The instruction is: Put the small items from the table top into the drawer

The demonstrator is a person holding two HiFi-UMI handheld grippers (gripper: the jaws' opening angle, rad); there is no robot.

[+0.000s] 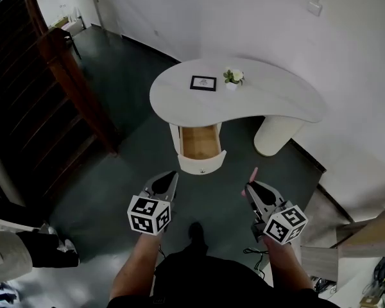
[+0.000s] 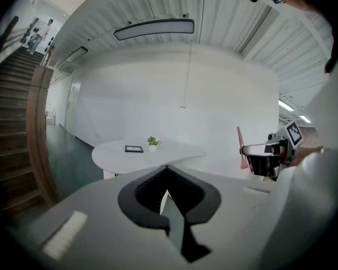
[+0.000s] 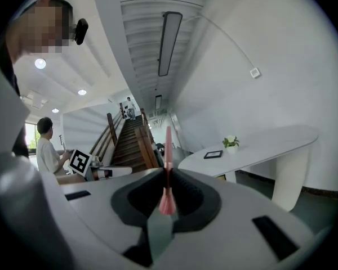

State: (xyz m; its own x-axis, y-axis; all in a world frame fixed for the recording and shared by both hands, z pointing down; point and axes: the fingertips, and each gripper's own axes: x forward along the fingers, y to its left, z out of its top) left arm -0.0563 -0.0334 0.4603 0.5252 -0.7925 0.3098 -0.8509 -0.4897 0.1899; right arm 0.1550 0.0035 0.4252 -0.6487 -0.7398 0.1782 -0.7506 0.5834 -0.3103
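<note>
Fingers [image 2: 110, 204] of the left gripper [image 1: 167, 177] are pressed together tip to tip, and its own view shows nothing between them: clenched on air, held low in front of the person and well short of the furniture.

Moving across to the middle, the white curved table [image 1: 289, 101] stands ahead by the wall, well apart from both grippers. On its top sit two small things, a dark picture frame [image 1: 203, 83] and, just beside it to the right, a little potted plant [image 1: 233, 77]. Neither is being touched. Under the near edge the drawer [image 1: 202, 163] is already pulled out, and from the head view only its bare wooden floor shows; I see nothing lying in it.

Over to the right: the right gripper [image 1: 251, 186] is clamped on a slim pink stick [image 3: 167, 167], pinched near its fatter lower end so the thin end points forward past the tips, up off the floor and far from the drawer.

So where does the job stand? By my reading it is early. The drawer is open and ready, which is one step out of the way. The pink stick is in hand but not delivered, and the frame and the plant are both waiting on the table top. All the putting-in looks yet to be done, and the person has to close in on the table first.
</note>
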